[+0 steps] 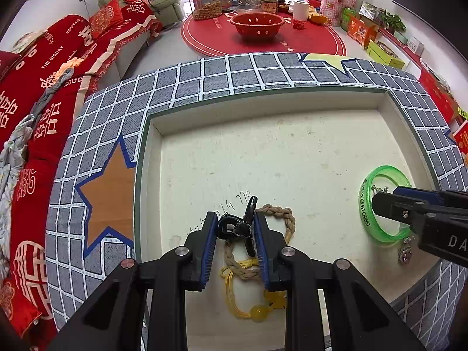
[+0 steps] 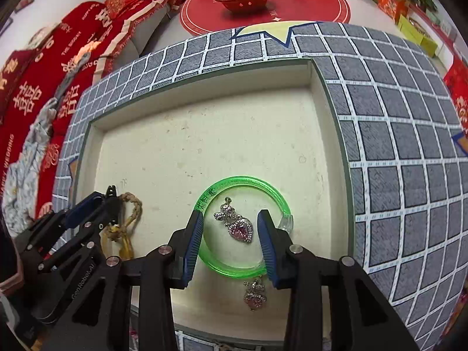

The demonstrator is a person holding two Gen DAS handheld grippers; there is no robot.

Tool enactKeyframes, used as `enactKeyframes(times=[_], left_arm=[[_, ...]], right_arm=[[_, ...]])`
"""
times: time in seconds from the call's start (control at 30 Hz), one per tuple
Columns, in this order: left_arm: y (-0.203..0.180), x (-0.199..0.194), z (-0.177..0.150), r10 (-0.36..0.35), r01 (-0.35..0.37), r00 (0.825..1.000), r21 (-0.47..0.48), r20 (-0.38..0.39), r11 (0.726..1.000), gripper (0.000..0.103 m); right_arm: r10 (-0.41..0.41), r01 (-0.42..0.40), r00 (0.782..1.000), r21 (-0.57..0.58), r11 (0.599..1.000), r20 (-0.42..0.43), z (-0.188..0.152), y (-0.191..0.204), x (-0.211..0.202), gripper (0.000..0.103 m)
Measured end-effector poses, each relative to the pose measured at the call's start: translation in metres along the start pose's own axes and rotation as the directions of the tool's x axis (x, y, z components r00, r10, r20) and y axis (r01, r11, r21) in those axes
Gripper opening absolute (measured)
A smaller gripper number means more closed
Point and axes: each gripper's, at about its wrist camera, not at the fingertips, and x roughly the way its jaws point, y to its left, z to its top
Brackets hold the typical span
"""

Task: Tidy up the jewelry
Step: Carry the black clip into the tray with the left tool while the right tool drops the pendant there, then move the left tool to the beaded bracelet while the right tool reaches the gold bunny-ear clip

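Note:
In the left wrist view my left gripper (image 1: 235, 228) is shut on a black hair clip (image 1: 238, 226) just above the cream tray floor (image 1: 263, 152). Under it lie a braided tan cord bracelet (image 1: 288, 219) and a yellow cord with a bead (image 1: 257, 311). In the right wrist view my right gripper (image 2: 231, 225) is open over a green bangle (image 2: 245, 225). A silver pendant with a pink heart stone (image 2: 238, 225) lies inside the bangle between the fingers, apart from both. A second silver pendant (image 2: 254, 294) lies just outside the bangle, near the tray's front edge.
The tray sits on a grey grid-patterned cloth with star shapes (image 1: 111, 193). A red-covered sofa (image 1: 44, 93) is to the left. A round red table (image 1: 257, 35) with a red colander and jars stands beyond.

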Motion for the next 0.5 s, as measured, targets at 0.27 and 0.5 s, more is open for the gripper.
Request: enactKeyframes(times=[0.27,0.5], left_arm=[[0.001,-0.011,-0.001,0.0,0.0,1.0,0.002,0.022,1.0,0.075],[0.002,-0.033,-0.002,0.019,-0.019,0.995,0.0,0.094,1.0,0.101]], right_arm=[[0.086,-0.09,0.994,0.047,0.995,0.07,-0.002,-0.007,-0.027,0.064],[0.108,-0.118,0.988,0.087,0.989,0.115,-0.013,-0.013,-0.054,0.075]])
